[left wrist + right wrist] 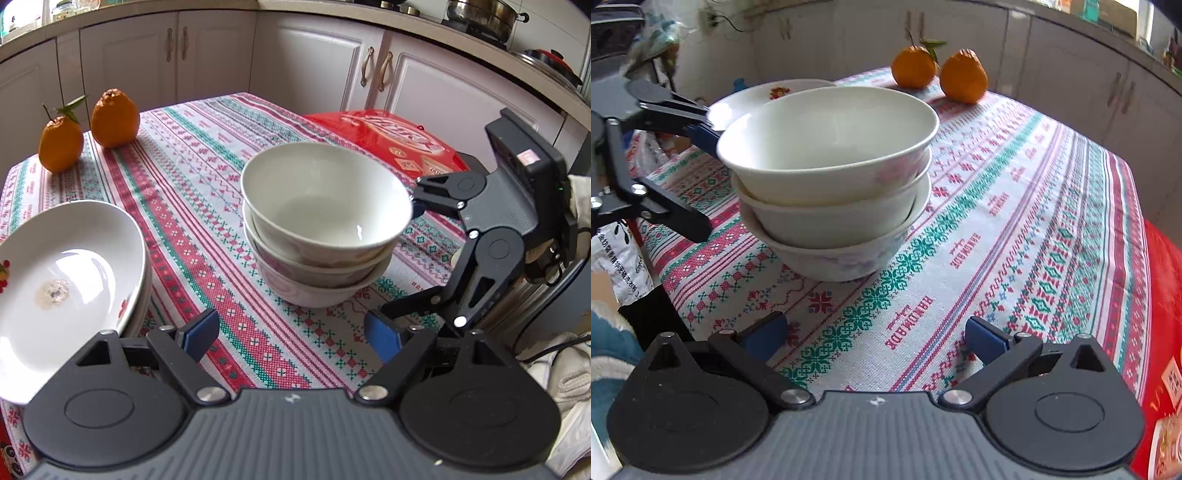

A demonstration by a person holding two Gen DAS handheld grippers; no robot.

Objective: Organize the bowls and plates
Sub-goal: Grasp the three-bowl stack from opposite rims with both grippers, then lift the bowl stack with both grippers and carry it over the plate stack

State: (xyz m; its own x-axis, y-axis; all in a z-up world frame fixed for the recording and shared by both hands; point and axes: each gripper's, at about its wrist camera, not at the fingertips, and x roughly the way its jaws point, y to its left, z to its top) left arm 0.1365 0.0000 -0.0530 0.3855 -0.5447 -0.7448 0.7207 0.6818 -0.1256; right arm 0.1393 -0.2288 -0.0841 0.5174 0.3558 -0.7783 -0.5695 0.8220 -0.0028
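On the tablecloth (1015, 206), just ahead of the right gripper (875, 341), "HANDMADE" reads in red, woven over and over along the stripes (smaller script beside it too fine to read). Cloth is white with red, green and blue cross-stitch bands. Far right of that claw, a red package (1161, 332) with printed panels; text illegible. Far left, a white bag (622, 254) with black print, not readable.

Right gripper: released, blue pads apart, only cloth between them. Left gripper (291, 338): also released, jaws apart, nothing gripped.

Stack of bowls (321, 225): three white ones nested, standing on the cloth straight ahead of both claws, top bowl tilted slightly. In the left view the right gripper's fingers straddle the stack's right side; contact can't be told. Stack of plates (70, 266): white, red floral rim print, just left of the left gripper, touching nothing.

Two oranges (88, 129) sit at the table's far corner, one with stem and leaves. Room: white kitchen cabinets (207, 55) around, counter above, steel pot (480, 16) at upper right on the stove.
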